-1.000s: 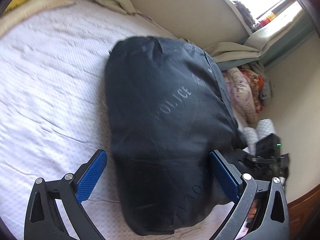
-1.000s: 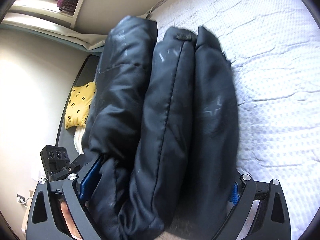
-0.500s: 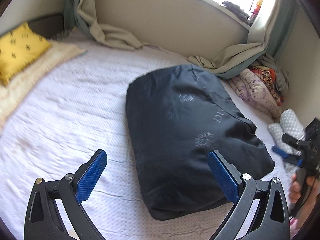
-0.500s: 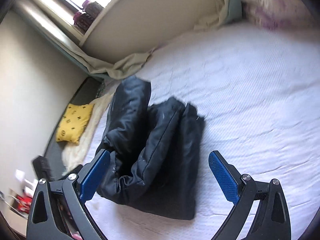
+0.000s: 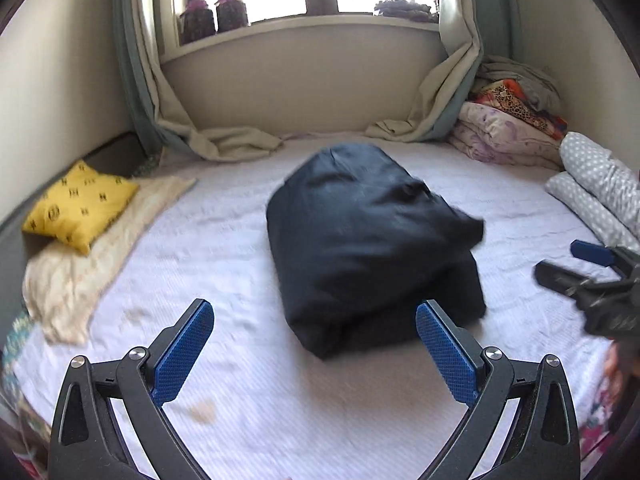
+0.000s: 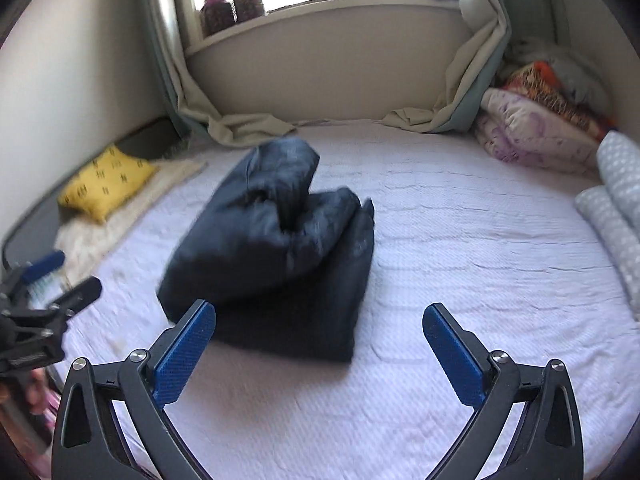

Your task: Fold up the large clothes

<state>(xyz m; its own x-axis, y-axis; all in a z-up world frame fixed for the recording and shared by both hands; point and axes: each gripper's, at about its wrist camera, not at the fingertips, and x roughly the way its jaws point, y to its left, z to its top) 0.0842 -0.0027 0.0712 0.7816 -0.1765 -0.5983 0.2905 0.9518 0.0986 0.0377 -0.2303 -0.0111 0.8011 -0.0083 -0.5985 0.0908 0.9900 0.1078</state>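
We see the bulky folded black padded jacket [image 6: 276,256] lying on the white textured bedspread [image 6: 460,264], just ahead of our right gripper [image 6: 318,354], whose blue-padded fingers [image 6: 184,354] stand spread wide and empty. At the left edge the left gripper [image 6: 48,280] shows, clear of the jacket. A yellow patterned cushion [image 6: 106,184] sits beyond.

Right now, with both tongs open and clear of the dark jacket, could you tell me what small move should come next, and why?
Probably press the top fold flat. The dark jacket lies folded on the bed, but its upper layer bulges and lifts at one end. Both the left tongs and right tongs are open and empty, so I would lower the right one onto that raised layer to settle the bundle.
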